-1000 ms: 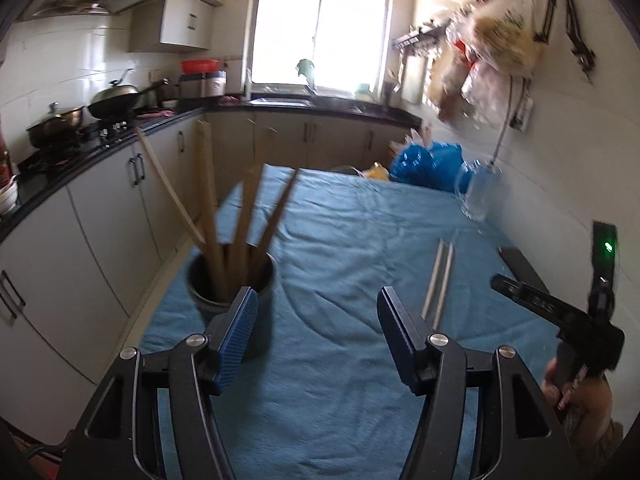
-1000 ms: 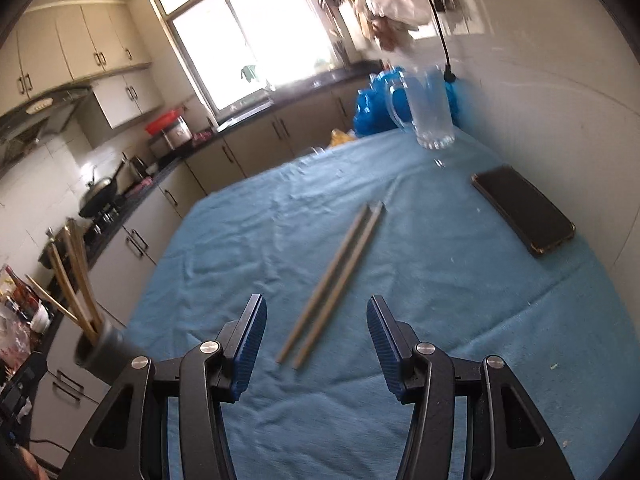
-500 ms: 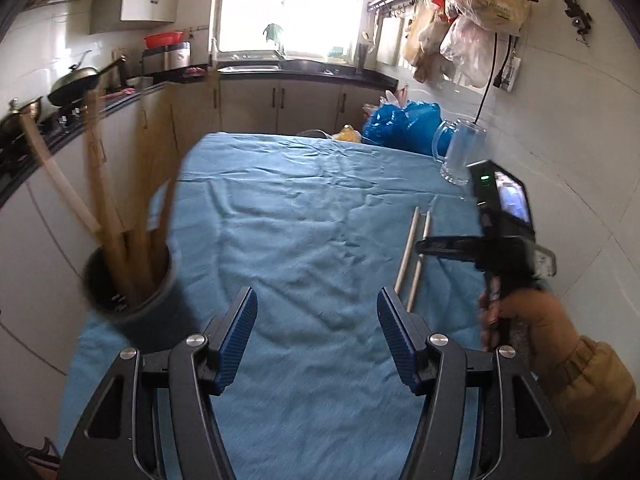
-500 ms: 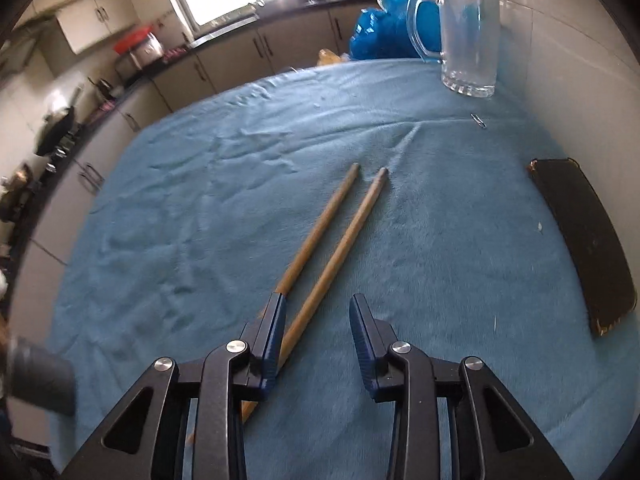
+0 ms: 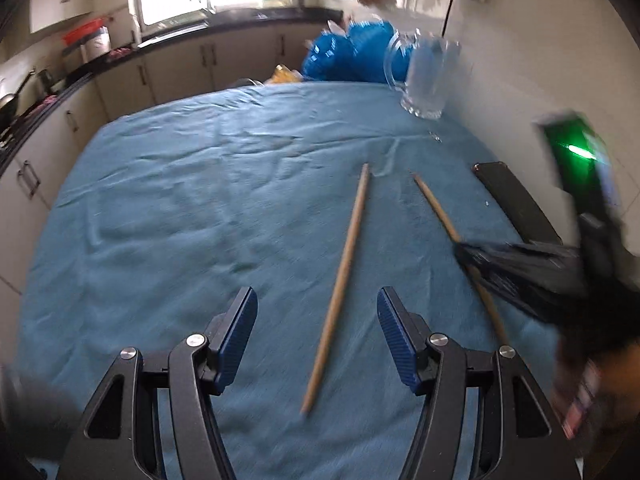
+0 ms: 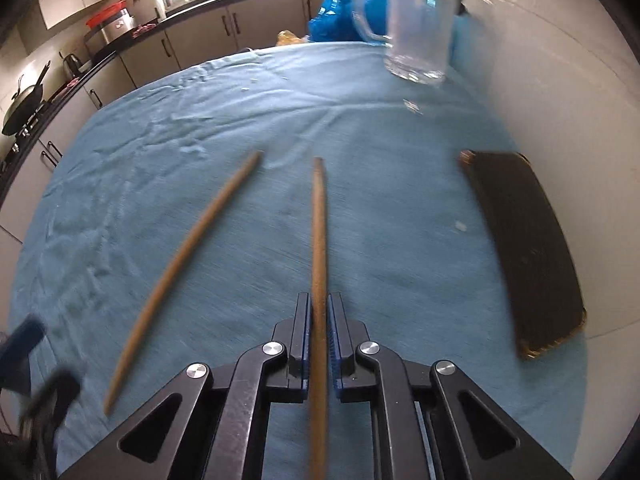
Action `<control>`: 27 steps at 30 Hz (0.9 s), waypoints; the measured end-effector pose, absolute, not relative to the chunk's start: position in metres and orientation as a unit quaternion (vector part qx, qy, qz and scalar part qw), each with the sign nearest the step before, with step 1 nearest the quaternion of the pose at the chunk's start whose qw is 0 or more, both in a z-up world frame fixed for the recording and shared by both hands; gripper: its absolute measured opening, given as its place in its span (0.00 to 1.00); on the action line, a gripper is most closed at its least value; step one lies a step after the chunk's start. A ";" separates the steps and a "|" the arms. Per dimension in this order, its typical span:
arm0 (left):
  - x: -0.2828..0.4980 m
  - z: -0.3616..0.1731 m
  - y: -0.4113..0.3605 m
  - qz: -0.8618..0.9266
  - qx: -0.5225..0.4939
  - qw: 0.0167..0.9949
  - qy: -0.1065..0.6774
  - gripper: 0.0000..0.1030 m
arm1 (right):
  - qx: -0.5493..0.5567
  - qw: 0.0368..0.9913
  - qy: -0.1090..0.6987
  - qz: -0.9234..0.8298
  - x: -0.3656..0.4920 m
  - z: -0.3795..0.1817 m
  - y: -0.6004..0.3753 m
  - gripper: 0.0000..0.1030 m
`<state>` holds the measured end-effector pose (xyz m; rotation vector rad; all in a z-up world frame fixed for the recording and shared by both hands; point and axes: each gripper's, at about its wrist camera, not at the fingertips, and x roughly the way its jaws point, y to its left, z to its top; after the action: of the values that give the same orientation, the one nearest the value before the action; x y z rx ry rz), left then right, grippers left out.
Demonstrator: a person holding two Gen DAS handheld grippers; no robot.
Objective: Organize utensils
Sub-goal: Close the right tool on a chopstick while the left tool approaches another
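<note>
The right gripper fingers clamp one wooden chopstick. The left gripper fingers spread wide above the other chopstick, touching nothing.

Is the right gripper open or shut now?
Shut: the right gripper has both blue pads pressed against one wooden chopstick.

- Table w/ wrinkled blue cloth over whole top; right edge along white wall.
- 1 wooden chopstick flat on cloth, mid-table.
- Glass mug at far right corner.
- Dark phone flat near wall.
- Blue plastic bag at far end; contact w/ cloth unclear.
</note>
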<state>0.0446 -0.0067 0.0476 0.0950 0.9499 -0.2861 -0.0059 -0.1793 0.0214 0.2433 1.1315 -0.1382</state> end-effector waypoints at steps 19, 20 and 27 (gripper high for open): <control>0.048 0.018 -0.015 -0.136 0.055 0.830 0.539 0.07 | 0.169 0.810 0.562 -0.006 -0.043 0.020 -0.204 0.09; 0.033 0.019 -0.008 -0.134 0.051 0.828 0.542 0.07 | 0.166 0.809 0.563 -0.003 -0.048 0.021 -0.200 0.09; -0.031 0.018 0.019 -0.122 0.019 0.836 0.534 0.11 | 0.152 0.804 0.575 0.018 -0.103 0.023 -0.180 0.10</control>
<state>-0.0312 0.0187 0.0178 0.0407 1.1302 -0.2584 -0.1029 -0.1797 0.0229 0.3266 1.2318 0.0386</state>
